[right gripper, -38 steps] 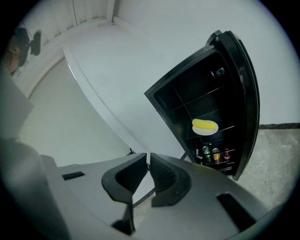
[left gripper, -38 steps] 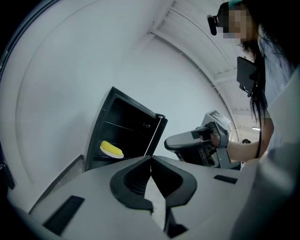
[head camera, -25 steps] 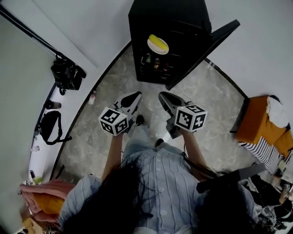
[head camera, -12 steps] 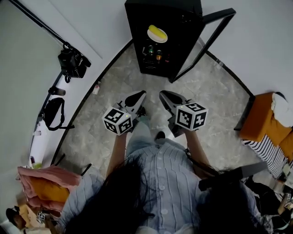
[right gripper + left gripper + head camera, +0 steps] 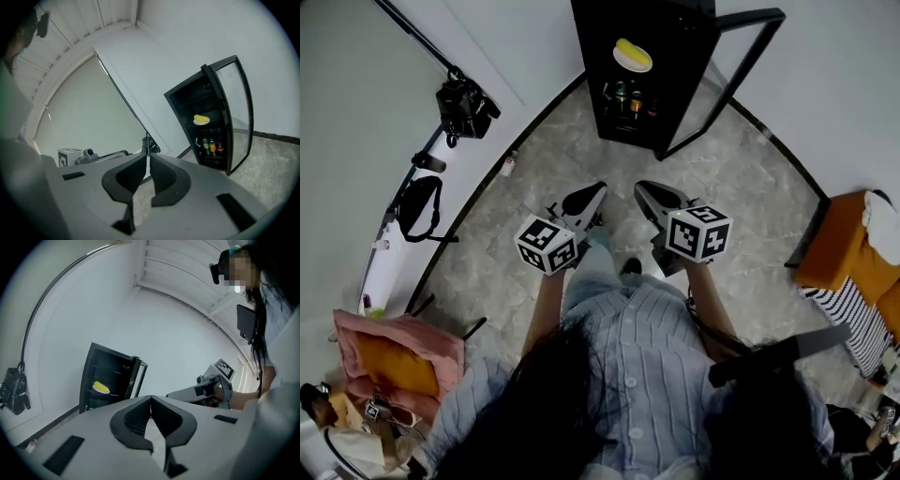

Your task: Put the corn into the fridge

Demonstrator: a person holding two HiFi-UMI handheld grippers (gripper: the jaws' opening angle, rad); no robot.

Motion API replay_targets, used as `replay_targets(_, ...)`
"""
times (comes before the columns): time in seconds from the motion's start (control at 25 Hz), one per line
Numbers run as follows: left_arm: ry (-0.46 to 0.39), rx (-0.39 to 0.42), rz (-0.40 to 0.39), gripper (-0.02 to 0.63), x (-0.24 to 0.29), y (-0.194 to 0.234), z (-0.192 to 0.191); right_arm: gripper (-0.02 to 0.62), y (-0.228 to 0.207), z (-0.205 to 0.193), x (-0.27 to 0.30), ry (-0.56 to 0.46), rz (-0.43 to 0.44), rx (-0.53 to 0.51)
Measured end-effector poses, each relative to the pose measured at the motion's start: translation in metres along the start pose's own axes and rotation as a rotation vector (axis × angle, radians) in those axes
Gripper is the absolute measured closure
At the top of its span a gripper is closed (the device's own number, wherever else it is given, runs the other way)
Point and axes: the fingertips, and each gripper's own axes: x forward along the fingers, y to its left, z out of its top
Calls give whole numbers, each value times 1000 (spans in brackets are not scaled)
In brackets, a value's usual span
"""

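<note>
Head view, with both gripper views. The corn (image 5: 632, 50) is seen lying on a white plate (image 5: 640, 64) on an upper shelf of the black fridge (image 5: 675, 19), above a row of drink bottles (image 5: 212, 146). Its long axis is set across the fridge opening, broadside to both tools.

The left gripper (image 5: 598, 188) and the right gripper (image 5: 639, 187) are held side by side over the marble floor (image 5: 534, 178). They are well apart from the fridge and aimed towards it. In each gripper view the jaws are seen pressed together with nothing between them.

The corn lies straight ahead of the pair, and neither tool is clearly the nearer.

The glass door (image 5: 236, 117) stands open on the right gripper's side. The placing is therefore judged done. If the door is to be closed, the right gripper is judged the better placed, with an approach towards the fridge needed first.
</note>
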Motion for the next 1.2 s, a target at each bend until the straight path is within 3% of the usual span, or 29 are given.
replay_targets(0.48,-24,14,69,598,-44,-26,-12,563,36,-28,-13,21,64,-53)
replay_targets(1.2,-27,32,42,598,-52,-47,-12,563,49,-34,-25,3,44,-98)
